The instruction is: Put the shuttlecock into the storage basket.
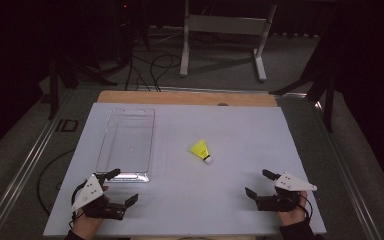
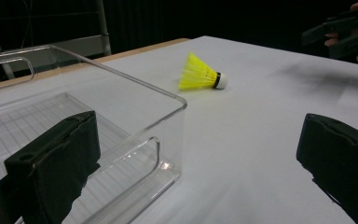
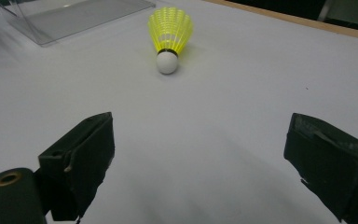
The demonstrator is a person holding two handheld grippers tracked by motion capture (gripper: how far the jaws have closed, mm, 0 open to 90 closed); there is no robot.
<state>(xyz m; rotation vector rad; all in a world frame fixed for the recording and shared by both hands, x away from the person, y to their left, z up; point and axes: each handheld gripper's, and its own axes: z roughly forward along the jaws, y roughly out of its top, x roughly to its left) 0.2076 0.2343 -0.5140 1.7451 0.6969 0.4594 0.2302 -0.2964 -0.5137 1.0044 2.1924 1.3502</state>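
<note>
A yellow shuttlecock with a white cork lies on its side near the middle of the white table. My left gripper rests at the near left, open and empty, just off the near end of a clear plastic tray. In the left gripper view the shuttlecock lies ahead, beyond the tray's corner. My right gripper sits at the near right, open with nothing between its jaws. In the right gripper view the shuttlecock lies straight ahead, cork toward the camera.
The clear tray is empty and lies lengthwise on the table's left half. A wooden strip runs along the far table edge. A metal stand and cables are on the floor beyond.
</note>
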